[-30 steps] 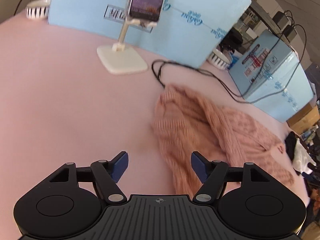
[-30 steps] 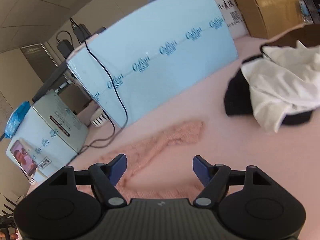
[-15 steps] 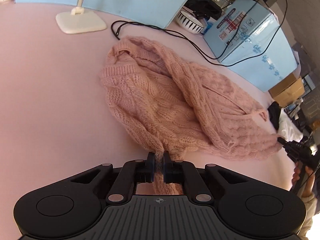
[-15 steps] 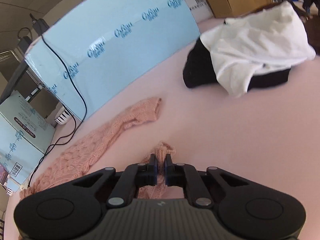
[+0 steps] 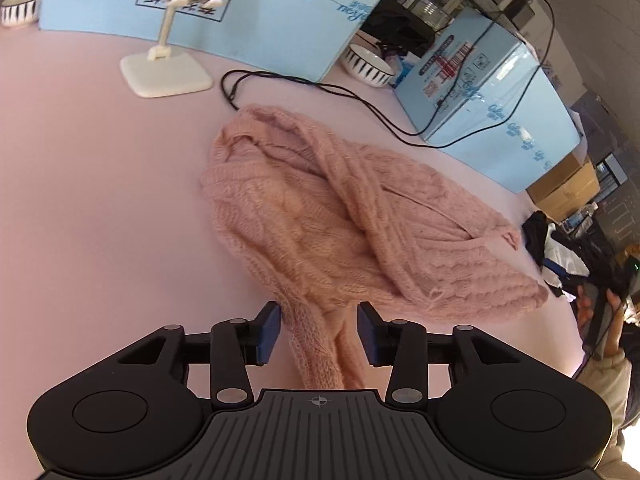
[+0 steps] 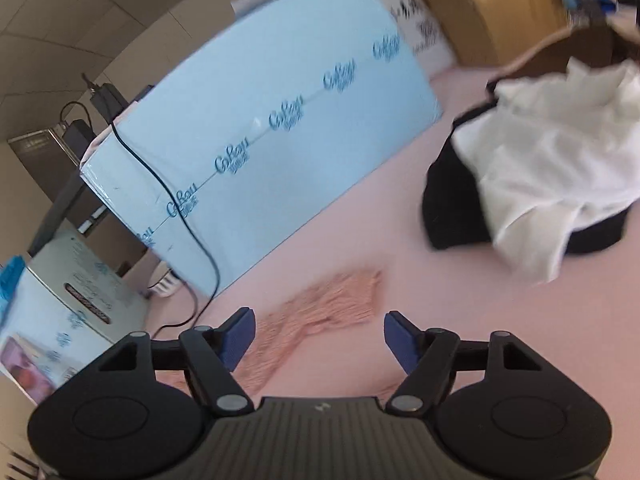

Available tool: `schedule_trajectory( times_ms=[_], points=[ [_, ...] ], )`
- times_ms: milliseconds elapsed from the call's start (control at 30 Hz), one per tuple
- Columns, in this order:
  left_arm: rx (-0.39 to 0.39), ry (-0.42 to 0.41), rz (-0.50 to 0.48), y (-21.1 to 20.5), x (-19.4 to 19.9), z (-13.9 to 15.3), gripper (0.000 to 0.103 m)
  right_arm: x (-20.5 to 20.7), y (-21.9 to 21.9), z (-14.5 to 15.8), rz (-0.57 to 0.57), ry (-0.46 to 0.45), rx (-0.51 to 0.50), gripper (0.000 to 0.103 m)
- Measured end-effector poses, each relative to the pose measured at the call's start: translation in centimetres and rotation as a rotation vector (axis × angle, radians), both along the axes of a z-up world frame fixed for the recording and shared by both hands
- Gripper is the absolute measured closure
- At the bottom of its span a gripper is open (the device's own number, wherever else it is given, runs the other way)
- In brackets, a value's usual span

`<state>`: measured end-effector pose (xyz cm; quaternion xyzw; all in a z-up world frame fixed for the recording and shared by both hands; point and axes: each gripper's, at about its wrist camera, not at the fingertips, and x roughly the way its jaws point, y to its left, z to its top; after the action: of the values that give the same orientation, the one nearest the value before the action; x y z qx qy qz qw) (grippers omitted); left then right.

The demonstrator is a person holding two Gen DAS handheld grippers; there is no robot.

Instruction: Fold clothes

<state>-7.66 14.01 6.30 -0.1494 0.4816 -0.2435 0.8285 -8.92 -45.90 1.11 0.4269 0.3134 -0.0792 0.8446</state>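
Note:
A pink cable-knit sweater [image 5: 320,216] lies bunched on the pink table. My left gripper [image 5: 319,330] is open, and a twisted strand of the sweater's edge runs between its blue pads [image 5: 268,328] without being pinched. My right gripper [image 6: 320,338] is open and empty above the table. A sleeve of the same sweater [image 6: 328,312] lies just beyond its fingers, blurred by motion.
A phone stand [image 5: 166,72], a black cable [image 5: 320,88], a striped bowl [image 5: 368,66] and light-blue boxes [image 5: 492,104] line the far side. A pile of white and black clothes [image 6: 532,176] lies to the right, behind the blue box [image 6: 256,152].
Both grippers were shut on sweater fabric half a second ago and have now opened, letting it go. The right gripper has lifted away from the fabric.

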Motion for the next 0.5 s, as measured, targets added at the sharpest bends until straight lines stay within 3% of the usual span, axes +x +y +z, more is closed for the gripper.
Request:
schedule_trajectory(
  times_ms=[67, 167, 200, 233, 267, 333, 400, 433, 467, 500],
  points=[
    [0.001, 0.023, -0.014, -1.0, 0.5, -0.6, 0.061, 2.8, 0.3, -0.9, -0.008, 0.045, 0.049, 0.047],
    [0.002, 0.053, -0.015, -1.4, 1.0, -1.5, 0.061, 6.7, 0.7, -2.1, -0.084, 0.09, -0.033, 0.052],
    [0.001, 0.061, -0.013, -1.4, 1.2, -1.8, 0.061, 7.3, 0.8, -2.2, -0.102, 0.084, -0.067, 0.069],
    [-0.001, 0.063, -0.012, -1.3, 1.2, -1.9, 0.061, 8.0, 0.9, -2.2, -0.114, 0.082, -0.108, 0.095],
    [-0.004, 0.065, -0.01, -1.2, 1.3, -2.0, 0.061, 8.4, 1.2, -2.0, -0.103, 0.087, -0.167, 0.099],
    [-0.009, 0.069, -0.008, -1.0, 1.4, -2.2, 0.061, 7.9, 1.5, -1.3, -0.063, -0.033, -0.213, 0.099],
    [-0.014, 0.073, -0.006, -0.8, 1.5, -2.4, 0.061, 7.6, 1.5, -0.9, -0.069, -0.059, -0.25, 0.099],
    [-0.016, 0.075, -0.005, -0.7, 1.5, -2.5, 0.061, 7.6, 1.4, -1.0, -0.07, -0.049, -0.265, 0.099],
    [-0.019, 0.077, -0.004, -0.6, 1.6, -2.6, 0.061, 8.4, 0.8, -2.2, -0.064, 0.048, -0.261, 0.098],
    [-0.021, 0.079, -0.003, -0.5, 1.6, -2.7, 0.061, 8.6, 0.5, -2.9, -0.053, 0.085, -0.258, 0.097]
  ],
)
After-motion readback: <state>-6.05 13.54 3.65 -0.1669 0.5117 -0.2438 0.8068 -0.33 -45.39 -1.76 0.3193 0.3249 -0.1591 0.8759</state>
